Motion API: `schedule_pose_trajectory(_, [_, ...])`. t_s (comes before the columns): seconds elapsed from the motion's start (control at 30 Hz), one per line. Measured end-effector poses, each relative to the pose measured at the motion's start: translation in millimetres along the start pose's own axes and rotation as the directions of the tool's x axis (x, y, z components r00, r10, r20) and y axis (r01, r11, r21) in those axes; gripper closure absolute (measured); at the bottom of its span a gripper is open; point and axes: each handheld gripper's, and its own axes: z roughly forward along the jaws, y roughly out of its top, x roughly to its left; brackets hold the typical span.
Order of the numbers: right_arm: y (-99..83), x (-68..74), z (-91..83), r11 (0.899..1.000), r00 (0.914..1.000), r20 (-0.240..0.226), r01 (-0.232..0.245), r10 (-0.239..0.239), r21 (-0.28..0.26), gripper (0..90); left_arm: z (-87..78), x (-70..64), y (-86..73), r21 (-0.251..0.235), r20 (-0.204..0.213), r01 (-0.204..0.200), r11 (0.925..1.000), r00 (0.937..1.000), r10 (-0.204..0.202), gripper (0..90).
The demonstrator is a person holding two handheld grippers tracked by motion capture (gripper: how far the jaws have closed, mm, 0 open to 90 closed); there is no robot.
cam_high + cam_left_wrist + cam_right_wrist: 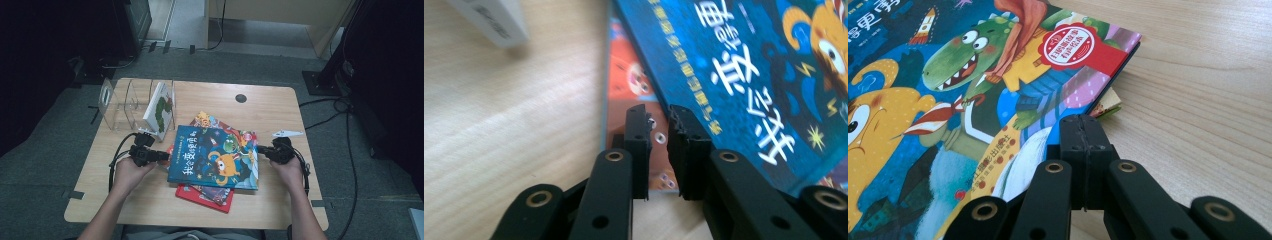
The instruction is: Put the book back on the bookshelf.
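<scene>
Wooden table [125, 200] carries a stack of picture books, blue book [215, 157] topmost at centre; clear rack [120, 102] stands far left. Left tool [162, 156] slightly spread at its left edge; right tool [260, 149] pressed together at its right.

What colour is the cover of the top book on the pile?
Mostly blue, with cartoon monsters; the top book shows best in the high view.

White book [159, 111] stands in clear rack [120, 102].
</scene>
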Motion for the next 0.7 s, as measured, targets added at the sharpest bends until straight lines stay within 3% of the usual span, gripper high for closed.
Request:
schedule_pose_trajectory(0.2, [-5.2,2.9,-2.5,1.000,1.0000,-0.002,0.009,-0.009,0.008,90.0,3.1,1.8,8.0,-0.007,-0.012,-0.021,0.9998,0.9997,0.021,64.3])
schedule_pose_trajectory(0.43, [-9.8,6.9,-6.2,1.000,0.9998,-0.007,0.017,-0.017,0.009,90.0,10.0,6.5,13.4,0.006,0.017,-0.009,0.9999,0.9998,0.009,46.1])
schedule_pose_trajectory(0.53, [-11.9,8.1,-7.4,1.000,0.9998,-0.010,0.018,-0.018,0.011,90.0,12.0,6.0,15.6,-0.005,0.009,-0.003,1.0000,1.0000,0.003,39.1])
schedule_pose_trajectory(0.6, [-13.3,8.8,-8.3,1.000,0.9997,-0.013,0.019,-0.019,0.014,90.0,14.2,7.6,16.9,-0.001,0.024,0.011,0.9999,0.9996,-0.011,32.8])
schedule_pose_trajectory(0.7, [-15.0,9.7,-9.3,1.000,0.9996,-0.017,0.023,-0.023,0.014,90.0,17.9,10.0,17.7,0.014,0.051,0.027,0.9995,0.9983,-0.028,31.1])
